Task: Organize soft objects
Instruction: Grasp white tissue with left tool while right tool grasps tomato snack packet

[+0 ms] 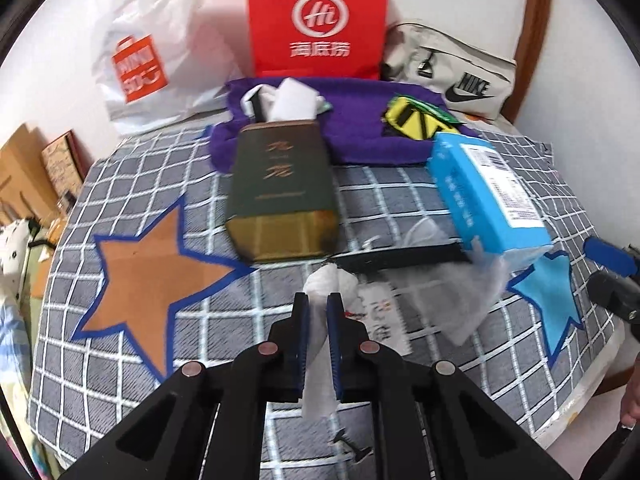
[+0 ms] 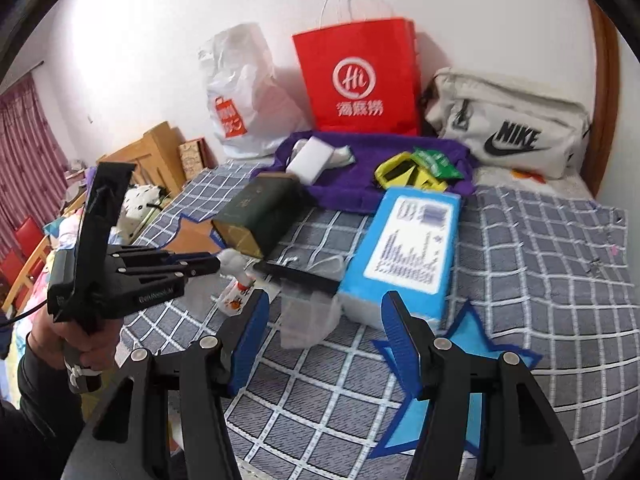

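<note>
My left tongs (image 1: pixel 317 312) pinch a white tissue; my right tongs (image 2: pixel 324 332) gape wide with nothing in them.

The left fingers are clenched on the crumpled white tissue (image 1: pixel 328 280), lifted over the near-middle of the checked bedspread (image 1: pixel 120 380). My right tongs hover spread above the near right of the bedspread, over a blue star patch (image 2: pixel 460 400), touching nothing. Just beyond the tissue lie a printed packet (image 1: pixel 382 316), a clear plastic wrapper (image 2: pixel 308 320) and a black strip (image 1: pixel 400 260). Farther in, the dark green tin (image 1: pixel 280 192) lies at the middle and the blue tissue box (image 1: pixel 488 196) to its right. At the far edge a purple towel (image 1: pixel 360 128) carries small items, with a red paper bag (image 1: pixel 318 20), a white plastic bag (image 1: pixel 152 52) and a Nike pouch (image 1: pixel 452 68) behind.
</note>
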Tool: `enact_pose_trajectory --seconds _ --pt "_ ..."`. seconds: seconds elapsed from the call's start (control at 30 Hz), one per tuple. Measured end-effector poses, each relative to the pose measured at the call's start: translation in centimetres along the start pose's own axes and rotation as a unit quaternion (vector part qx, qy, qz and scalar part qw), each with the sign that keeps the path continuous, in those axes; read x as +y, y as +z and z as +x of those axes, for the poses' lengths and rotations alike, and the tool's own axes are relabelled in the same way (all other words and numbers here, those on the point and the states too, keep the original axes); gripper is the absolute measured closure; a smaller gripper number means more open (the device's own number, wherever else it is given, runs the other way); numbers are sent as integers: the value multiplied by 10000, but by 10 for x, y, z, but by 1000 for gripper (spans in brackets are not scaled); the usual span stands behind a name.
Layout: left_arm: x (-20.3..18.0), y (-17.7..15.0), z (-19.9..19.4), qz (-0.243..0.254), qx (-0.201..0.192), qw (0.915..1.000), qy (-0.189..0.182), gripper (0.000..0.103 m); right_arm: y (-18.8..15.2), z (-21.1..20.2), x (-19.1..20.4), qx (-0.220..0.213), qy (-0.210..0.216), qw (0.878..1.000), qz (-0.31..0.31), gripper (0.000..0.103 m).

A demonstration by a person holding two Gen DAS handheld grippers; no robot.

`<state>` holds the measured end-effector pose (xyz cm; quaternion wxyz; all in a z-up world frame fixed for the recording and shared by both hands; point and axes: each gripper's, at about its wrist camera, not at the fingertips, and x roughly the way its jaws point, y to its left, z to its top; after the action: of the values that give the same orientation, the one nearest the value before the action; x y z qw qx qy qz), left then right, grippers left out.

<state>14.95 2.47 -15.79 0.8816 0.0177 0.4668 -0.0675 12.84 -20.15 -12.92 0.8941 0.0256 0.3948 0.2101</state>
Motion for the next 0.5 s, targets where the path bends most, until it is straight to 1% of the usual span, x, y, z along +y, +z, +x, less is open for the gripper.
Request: enact_pose_trajectory --seconds 0.13,0.27,0.37,0.4,0.5 --pt "20 -10 -1 -224 23 9997 34 93 -7 20 6 277 110 9995 -48 45" --pt "37 -18 2 -402 43 9992 55 93 -11 42 23 507 338 9979 -208 44" --pt "51 -21 4 -550 46 9984 116 93 -11 64 42 684 506 9953 -462 39" --pt "57 -23 5 -601 35 9981 148 93 -11 73 48 765 556 9943 -498 36" --pt "74 -25 7 -742 34 9971 192 93 -12 98 63 929 650 9922 -519 34"
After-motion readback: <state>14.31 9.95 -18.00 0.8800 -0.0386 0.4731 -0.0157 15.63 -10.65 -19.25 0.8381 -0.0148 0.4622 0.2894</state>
